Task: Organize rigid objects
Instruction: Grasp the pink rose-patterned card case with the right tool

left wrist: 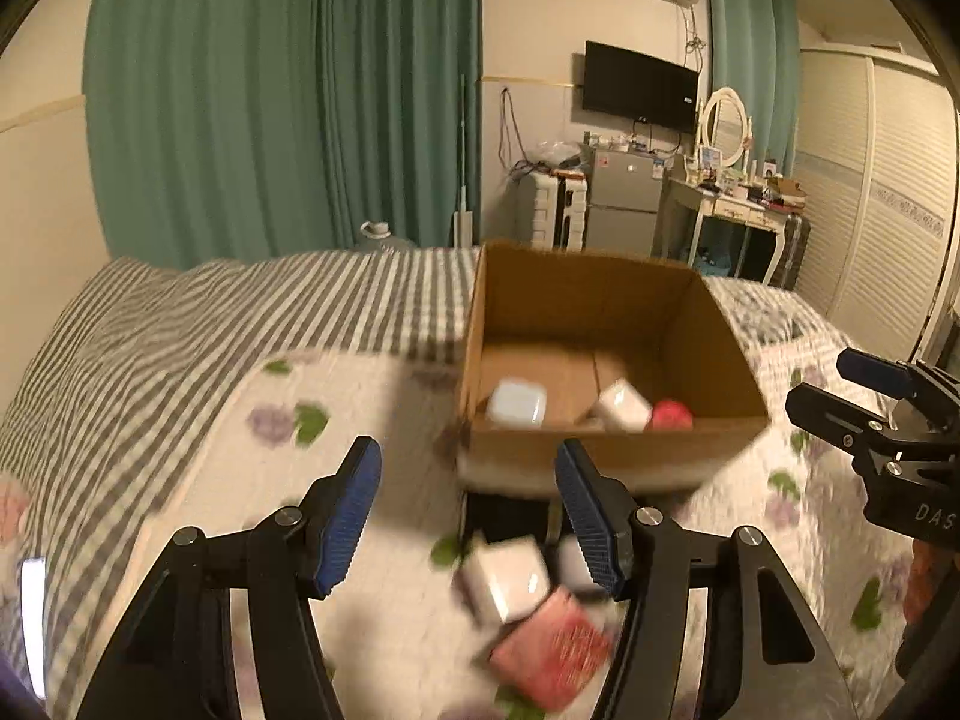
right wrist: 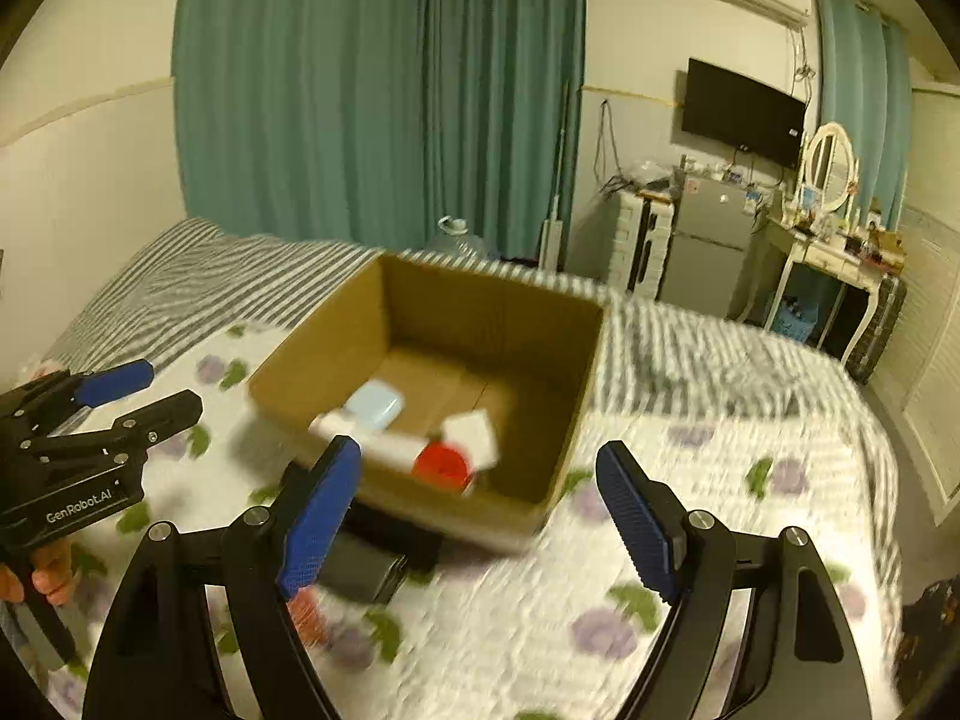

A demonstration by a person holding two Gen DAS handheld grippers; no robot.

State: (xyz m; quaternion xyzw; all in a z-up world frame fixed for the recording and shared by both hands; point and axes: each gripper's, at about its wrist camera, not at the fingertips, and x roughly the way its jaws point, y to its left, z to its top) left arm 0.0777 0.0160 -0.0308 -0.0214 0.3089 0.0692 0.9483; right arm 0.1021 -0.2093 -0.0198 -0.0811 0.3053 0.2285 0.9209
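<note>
An open cardboard box (left wrist: 714, 324) (right wrist: 558, 360) sits on the bed. Inside lie a pale blue case (left wrist: 516, 402) (right wrist: 375, 403), a white box (left wrist: 624, 403) (right wrist: 474, 429) and a red round object (left wrist: 672, 414) (right wrist: 443, 465). On the quilt in front of it lie a white cube (left wrist: 507, 576) and a pink-red packet (left wrist: 549, 651), with a black object (right wrist: 366, 564) beside them. My left gripper (left wrist: 468, 510) is open and empty above the white cube. My right gripper (right wrist: 480, 516) is open and empty near the box's front corner.
The bed has a floral quilt (right wrist: 660, 540) and a grey striped sheet (left wrist: 180, 324). Green curtains, a small fridge (left wrist: 624, 198), a dressing table (left wrist: 738, 204) and a wardrobe stand beyond the bed. The right gripper shows at the edge of the left wrist view (left wrist: 840, 396).
</note>
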